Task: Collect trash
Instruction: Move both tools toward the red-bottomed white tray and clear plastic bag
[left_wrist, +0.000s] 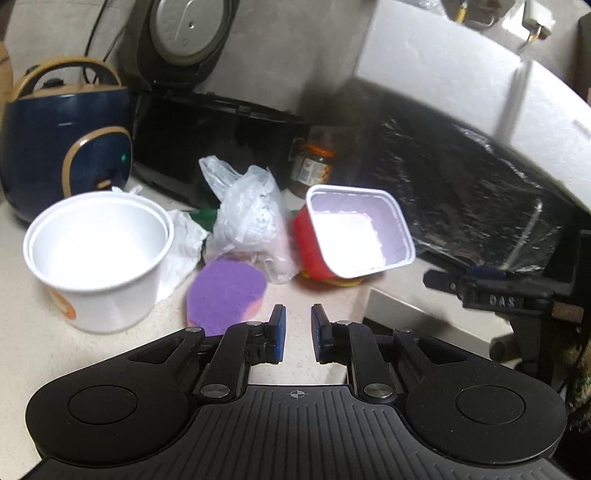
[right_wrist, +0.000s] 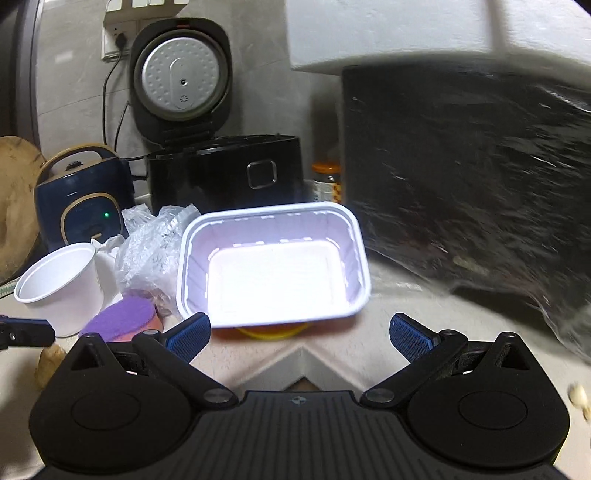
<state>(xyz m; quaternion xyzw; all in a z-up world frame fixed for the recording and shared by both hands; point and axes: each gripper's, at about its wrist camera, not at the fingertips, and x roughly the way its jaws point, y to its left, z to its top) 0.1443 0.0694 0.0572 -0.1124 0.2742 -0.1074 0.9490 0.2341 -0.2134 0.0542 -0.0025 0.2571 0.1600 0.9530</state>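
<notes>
A white rectangular tub (left_wrist: 354, 232) with a red outside lies tilted on the counter, in front of a big black plastic bag (left_wrist: 461, 192). To its left are a crumpled clear plastic bag (left_wrist: 251, 214), a round purple sponge (left_wrist: 225, 291) and a white round cup (left_wrist: 99, 254). My left gripper (left_wrist: 298, 321) hovers just short of the sponge and the tub, its jaws a narrow gap apart with nothing between them. In the right wrist view the tub (right_wrist: 273, 266) sits directly ahead of my right gripper (right_wrist: 299, 332), which is wide open and holds nothing. The cup (right_wrist: 59, 284), the sponge (right_wrist: 122, 317) and the black bag (right_wrist: 461, 184) show there too.
A black rice cooker (right_wrist: 221, 177) with its lid up, a dark blue cooker (right_wrist: 81, 199) and an orange-lidded jar (right_wrist: 327, 181) stand along the back wall. A white foam box (left_wrist: 461, 74) rests over the black bag. The counter has an inner corner edge (right_wrist: 303, 354) below the tub.
</notes>
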